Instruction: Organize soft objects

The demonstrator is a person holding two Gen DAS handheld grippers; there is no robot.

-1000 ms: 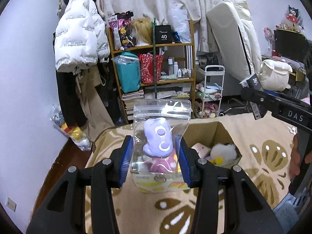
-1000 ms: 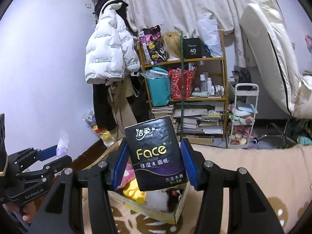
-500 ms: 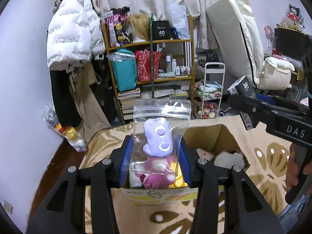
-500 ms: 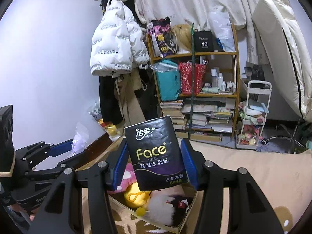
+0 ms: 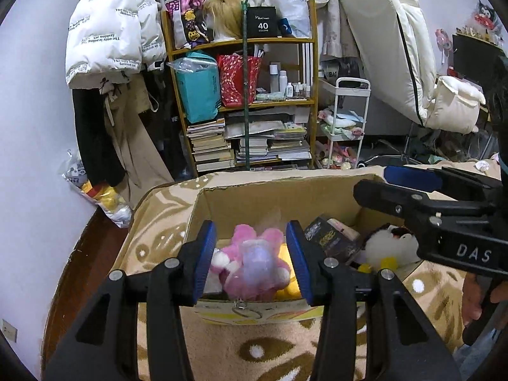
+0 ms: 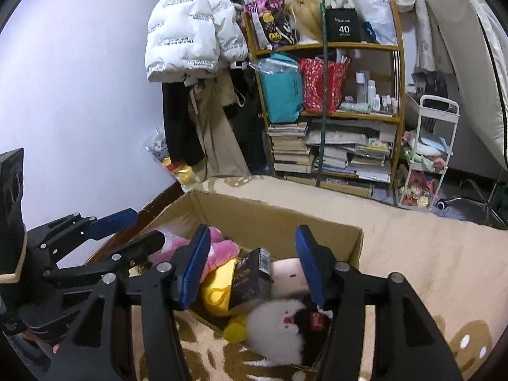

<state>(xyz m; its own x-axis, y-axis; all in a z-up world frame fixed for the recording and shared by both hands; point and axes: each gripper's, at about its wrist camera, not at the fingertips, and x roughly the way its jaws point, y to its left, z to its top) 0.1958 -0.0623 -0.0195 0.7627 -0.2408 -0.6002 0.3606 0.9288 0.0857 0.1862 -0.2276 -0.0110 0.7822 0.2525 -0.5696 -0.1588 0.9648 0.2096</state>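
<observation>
An open cardboard box sits on a patterned beige rug. My left gripper is open above the box's near left corner. Below it the clear bag with the purple plush lies blurred on a pink plush inside the box. My right gripper is open over the box. The black Face tissue pack lies tilted in the box beneath it, beside a yellow plush and a white fluffy plush. The right gripper also shows in the left wrist view.
A wooden shelf with bags and books stands behind the box. A white jacket hangs to its left. A white trolley and a leaning mattress are to the right. Dark wooden floor edges the rug.
Both grippers moved down to the box and opened. The bagged purple plush left my left gripper and the tissue pack left my right gripper; both now lie in the box.
</observation>
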